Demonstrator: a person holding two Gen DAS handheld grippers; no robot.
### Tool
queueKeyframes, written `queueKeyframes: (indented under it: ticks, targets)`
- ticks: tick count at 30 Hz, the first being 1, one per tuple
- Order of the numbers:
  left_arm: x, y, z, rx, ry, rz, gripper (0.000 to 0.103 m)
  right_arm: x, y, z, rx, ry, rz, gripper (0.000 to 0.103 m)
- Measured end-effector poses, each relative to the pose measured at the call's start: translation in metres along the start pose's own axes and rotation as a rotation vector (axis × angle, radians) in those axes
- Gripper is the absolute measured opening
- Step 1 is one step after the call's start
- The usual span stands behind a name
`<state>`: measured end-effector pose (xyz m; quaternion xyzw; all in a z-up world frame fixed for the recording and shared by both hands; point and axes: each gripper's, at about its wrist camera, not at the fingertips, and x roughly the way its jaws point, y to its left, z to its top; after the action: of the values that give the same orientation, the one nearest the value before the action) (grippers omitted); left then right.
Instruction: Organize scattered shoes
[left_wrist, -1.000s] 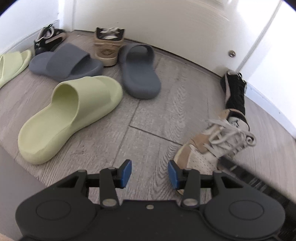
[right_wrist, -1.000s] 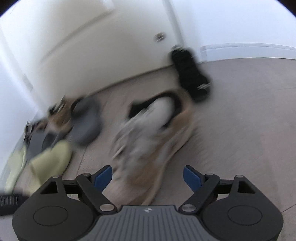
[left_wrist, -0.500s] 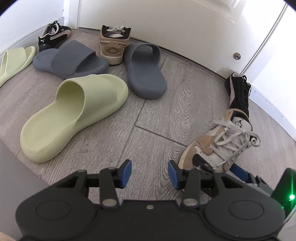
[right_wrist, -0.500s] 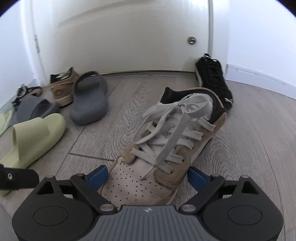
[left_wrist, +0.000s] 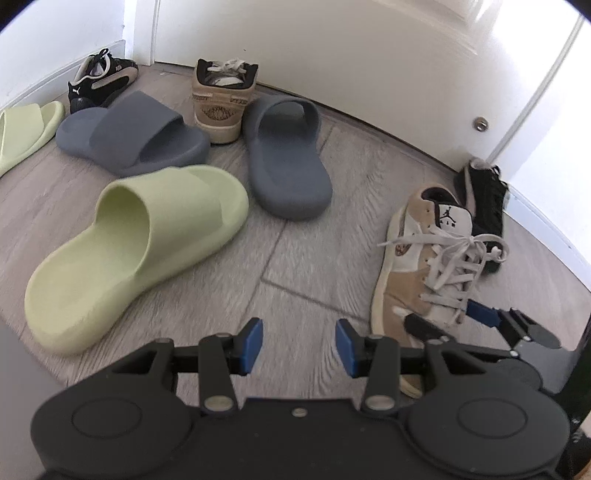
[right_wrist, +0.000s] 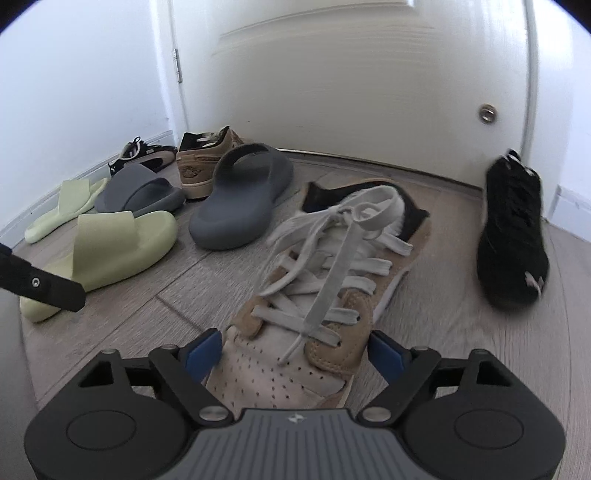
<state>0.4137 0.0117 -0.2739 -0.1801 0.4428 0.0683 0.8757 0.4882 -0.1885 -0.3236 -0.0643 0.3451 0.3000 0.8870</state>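
My right gripper (right_wrist: 295, 356) has moved forward around the toe of the tan sneaker (right_wrist: 325, 295) on the floor, jaws just closing but not yet touching. My left gripper (left_wrist: 299, 345) waits half open, empty.

A tan-and-white laced sneaker (right_wrist: 325, 295) lies upright on the wood floor, a black sneaker (right_wrist: 511, 236) beside it near the door (right_wrist: 369, 74). Toward the door's hinge side sit two grey slides (left_wrist: 284, 155), two lime slides (left_wrist: 136, 251), another tan sneaker (left_wrist: 223, 99) and another black one (left_wrist: 99, 83).
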Motion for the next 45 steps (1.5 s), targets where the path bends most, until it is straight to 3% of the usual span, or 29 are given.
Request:
queueKeyframes:
  ticks: [3, 10, 15, 20, 24, 29, 37, 42, 45]
  targets:
    - [0.012, 0.002, 0.018, -0.019, -0.023, 0.005, 0.044, 0.02, -0.01, 0.018, -0.007, 0.004, 0.031, 0.079]
    - [0.038, 0.013, 0.047, -0.071, -0.049, 0.023, 0.044, 0.061, -0.014, 0.048, 0.048, -0.007, 0.003, 0.079]
    - [0.05, 0.025, 0.048, -0.071, -0.034, 0.052, 0.044, 0.098, -0.039, 0.071, 0.207, -0.011, 0.051, 0.079]
    - [0.058, 0.046, 0.042, -0.109, -0.007, 0.082, 0.044, 0.121, -0.053, 0.086, 0.226, -0.045, 0.035, 0.079]
    - [0.058, 0.058, 0.042, -0.146, 0.003, 0.043, 0.044, 0.136, -0.065, 0.099, 0.215, -0.053, 0.039, 0.078]
    - [0.057, 0.056, 0.039, -0.135, -0.001, 0.046, 0.044, 0.153, -0.077, 0.116, 0.225, -0.059, 0.017, 0.079]
    - [0.036, 0.061, 0.033, -0.131, -0.014, 0.044, 0.045, 0.154, -0.071, 0.112, 0.226, -0.105, -0.025, 0.082]
    - [0.021, 0.065, 0.031, -0.135, -0.042, 0.054, 0.047, 0.117, -0.053, 0.098, 0.156, -0.127, -0.115, 0.088]
    - [0.018, 0.064, 0.035, -0.14, -0.059, 0.056, 0.047, 0.09, -0.044, 0.079, 0.158, -0.145, -0.125, 0.088]
